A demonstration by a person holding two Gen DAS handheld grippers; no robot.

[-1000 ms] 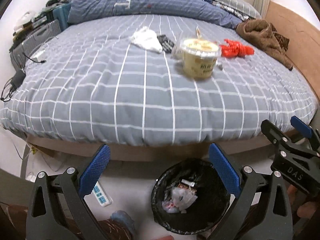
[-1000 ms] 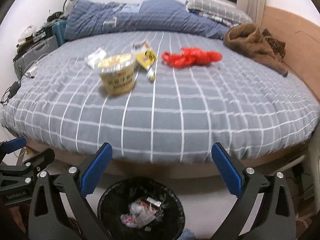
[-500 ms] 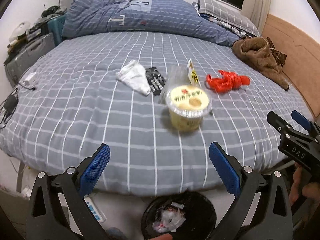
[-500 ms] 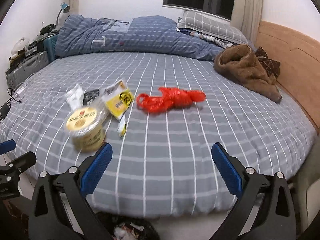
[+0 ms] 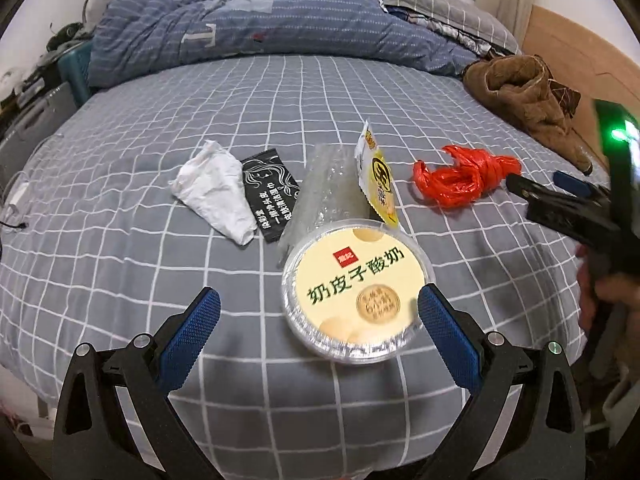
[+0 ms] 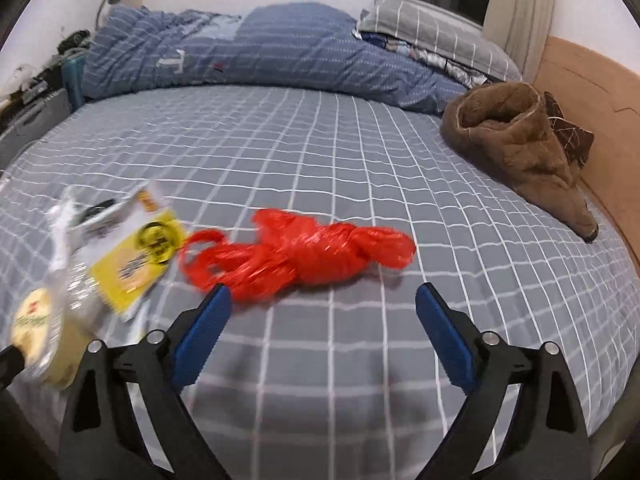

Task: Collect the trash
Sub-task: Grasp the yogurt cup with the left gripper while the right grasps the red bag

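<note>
Both views have swung up off the bin at the bed's foot and onto the bed, so I judge the pickup phase is starting. Left tool stands wide and empty, its right pad just beside the yogurt cup at 1 o'clock, wrappers and tissue beyond. Right tool is closing slightly, still wide, nothing between the pads, the red plastic bag just ahead at 12 o'clock.

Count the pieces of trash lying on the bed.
6, clustered mid-bed: white tissue, black sachet, clear wrapper, yellow packet, yogurt tub, red bag. Smaller bits may hide underneath.
</note>
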